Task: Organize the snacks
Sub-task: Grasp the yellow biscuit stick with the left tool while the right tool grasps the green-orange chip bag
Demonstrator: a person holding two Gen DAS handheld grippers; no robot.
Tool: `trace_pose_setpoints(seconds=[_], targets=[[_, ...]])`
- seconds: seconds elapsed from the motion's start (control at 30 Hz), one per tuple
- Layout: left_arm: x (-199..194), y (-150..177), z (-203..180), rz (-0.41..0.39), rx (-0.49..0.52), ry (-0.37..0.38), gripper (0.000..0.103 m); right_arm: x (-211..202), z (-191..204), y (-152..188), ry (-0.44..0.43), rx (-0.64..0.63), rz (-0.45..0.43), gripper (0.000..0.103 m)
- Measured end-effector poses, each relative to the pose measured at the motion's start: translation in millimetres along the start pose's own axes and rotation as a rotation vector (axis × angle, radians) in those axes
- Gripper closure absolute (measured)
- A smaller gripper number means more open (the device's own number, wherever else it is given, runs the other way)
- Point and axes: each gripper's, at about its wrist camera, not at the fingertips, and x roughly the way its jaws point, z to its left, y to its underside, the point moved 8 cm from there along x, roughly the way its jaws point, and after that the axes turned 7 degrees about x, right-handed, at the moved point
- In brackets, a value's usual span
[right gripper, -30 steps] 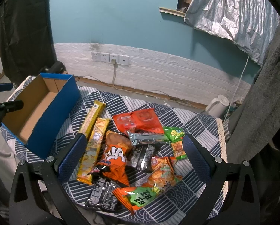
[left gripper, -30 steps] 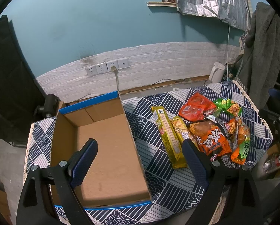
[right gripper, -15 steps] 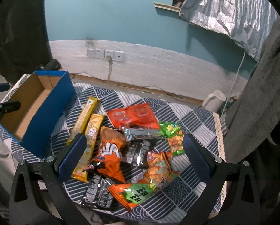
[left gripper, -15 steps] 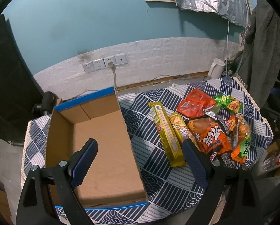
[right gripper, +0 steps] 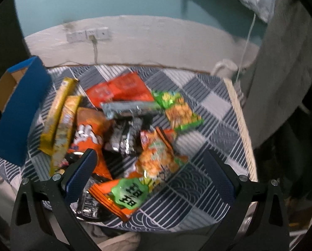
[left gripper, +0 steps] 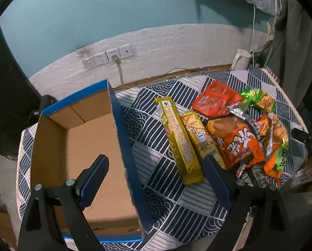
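Observation:
An empty cardboard box (left gripper: 89, 146) with blue outer walls stands on the left of the patterned tablecloth (left gripper: 168, 192). Right of it lie a long yellow packet (left gripper: 180, 140), a shorter yellow packet (left gripper: 199, 136), an orange bag (left gripper: 237, 144), a red bag (left gripper: 216, 102) and a green bag (left gripper: 258, 100). My left gripper (left gripper: 156, 177) is open, straddling the box's right wall above it. My right gripper (right gripper: 151, 171) is open over the pile, above an orange-green bag (right gripper: 124, 194) and a crumpled orange bag (right gripper: 158, 156). Silver-black packets (right gripper: 124, 138) lie mid-pile.
The tablecloth (right gripper: 197, 198) ends close behind my right gripper. A white kettle (left gripper: 240, 60) stands at the back right by the wall. Grey hanging fabric (right gripper: 281, 94) borders the right side. Wall sockets with a cable (left gripper: 107, 58) sit behind the table.
Both grippers have moved down and forward toward the table. The right wrist view is now blurred from motion and sits closer over the snack pile. The snacks have not moved.

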Motion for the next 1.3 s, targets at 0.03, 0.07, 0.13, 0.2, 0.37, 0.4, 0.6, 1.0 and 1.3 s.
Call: trace_pose_setpoints(seconds=[0.03, 0.07, 0.13, 0.2, 0.37, 0.4, 0.6, 1.0, 1.3], targets=[[4.5, 0.3, -2.9, 0.005, 0.000, 0.003, 0.010, 4.5, -2.4, 4.1, -0.004, 0.017, 0.016, 0.003], [7.7, 1.1, -4.5, 0.010, -0.002, 0.008, 0.010, 7.2, -3.9, 6.7, -0.009, 0.030, 0.028, 0.003], [14.4, 3.2, -7.2, 0.024, -0.010, 0.021, 0.010, 15.8, -8.6, 12.4, -0.020, 0.064, 0.055, 0.003], [22.4, 4.5, -9.8, 0.037, -0.022, 0.029, 0.010, 22.8, -12.5, 16.4, -0.024, 0.087, 0.078, 0.003], [38.6, 8.8, -18.0, 0.071, -0.033, 0.062, 0.010, 38.0, -14.2, 25.3, -0.047, 0.126, 0.126, 0.003], [39.4, 9.3, -18.7, 0.074, -0.033, 0.061, 0.010, 42.1, -13.9, 27.2, -0.052, 0.136, 0.138, 0.003], [51.9, 7.5, -22.0, 0.095, -0.041, 0.082, 0.010, 69.6, -18.4, 40.7, -0.074, 0.217, 0.216, 0.003], [80.7, 7.9, -32.4, 0.147, -0.048, 0.106, 0.010, 96.5, -12.7, 47.1, -0.125, 0.236, 0.260, 0.036], [91.3, -3.7, -34.8, 0.146, -0.055, 0.101, 0.010, 77.1, -20.2, 37.5, -0.123, 0.163, 0.223, 0.059]])
